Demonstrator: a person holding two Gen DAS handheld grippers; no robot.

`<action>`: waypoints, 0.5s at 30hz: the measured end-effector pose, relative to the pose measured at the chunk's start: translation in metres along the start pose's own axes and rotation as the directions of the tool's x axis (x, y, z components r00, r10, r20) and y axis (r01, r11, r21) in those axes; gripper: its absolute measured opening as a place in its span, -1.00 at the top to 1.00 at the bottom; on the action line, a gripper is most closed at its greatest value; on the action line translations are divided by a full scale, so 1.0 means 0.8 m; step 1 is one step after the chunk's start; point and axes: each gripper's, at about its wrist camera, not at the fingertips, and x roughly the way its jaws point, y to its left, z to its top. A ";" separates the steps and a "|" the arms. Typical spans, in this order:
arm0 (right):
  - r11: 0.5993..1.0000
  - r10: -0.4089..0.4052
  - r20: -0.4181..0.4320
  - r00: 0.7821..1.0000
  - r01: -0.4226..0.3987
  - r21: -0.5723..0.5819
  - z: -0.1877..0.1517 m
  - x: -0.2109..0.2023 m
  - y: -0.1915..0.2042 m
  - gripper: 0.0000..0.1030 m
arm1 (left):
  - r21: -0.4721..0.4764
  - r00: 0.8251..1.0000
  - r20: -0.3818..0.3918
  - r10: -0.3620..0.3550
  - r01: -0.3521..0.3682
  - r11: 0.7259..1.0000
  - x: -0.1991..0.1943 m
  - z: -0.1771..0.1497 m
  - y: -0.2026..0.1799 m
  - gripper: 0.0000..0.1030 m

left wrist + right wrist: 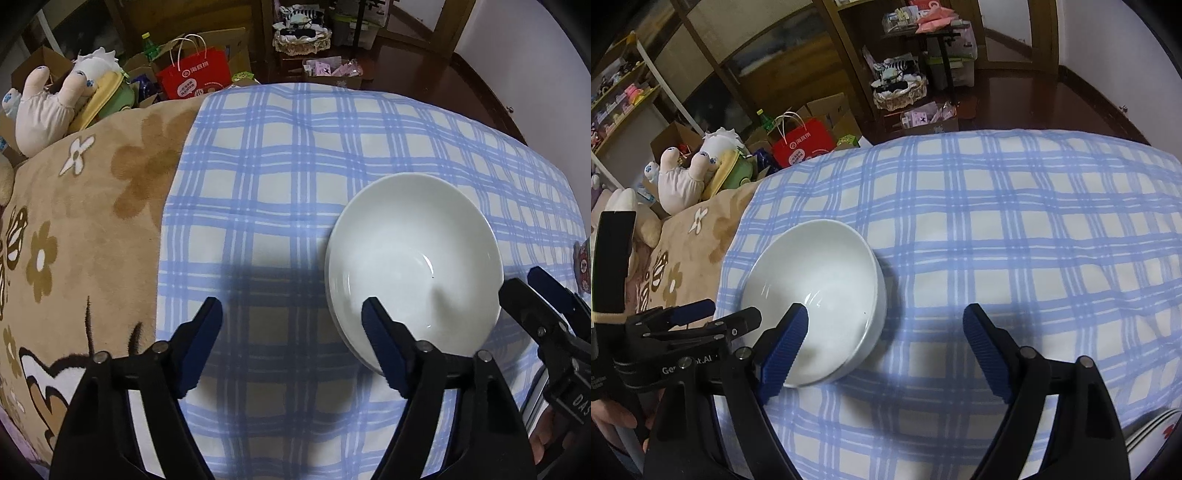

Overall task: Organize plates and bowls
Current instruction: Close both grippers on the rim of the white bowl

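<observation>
On the blue checked cloth, the white ceramic bowls sit stacked at three o'clock of the left gripper. The left gripper and the right gripper gape wide, empty. A one-sided pinch could tip the stack on soft bedding.

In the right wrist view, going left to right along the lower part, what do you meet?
Left tongs → white bowl → bare blue checked cloth

We see a glossy, smooth white ceramic bowl on matt checked cloth; at 9 o'clock a fuzzy brown blanket; ribbed blue pads.
</observation>
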 end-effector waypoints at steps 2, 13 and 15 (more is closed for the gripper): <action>1.000 0.014 -0.037 0.999 -0.013 0.015 0.002 0.012 -0.001 -0.37 | -0.002 1.000 -0.019 -0.009 0.009 1.000 0.008 0.002 0.001 -0.02; 1.000 -0.008 -0.136 0.991 0.012 0.025 -0.009 0.033 0.009 0.68 | -0.057 0.990 -0.025 -0.136 0.134 0.989 0.014 0.002 -0.015 0.83; 1.000 -0.016 -0.128 0.992 0.019 0.023 -0.014 0.030 0.007 0.71 | -0.058 0.989 -0.023 -0.145 0.143 0.988 0.010 -0.001 -0.016 0.84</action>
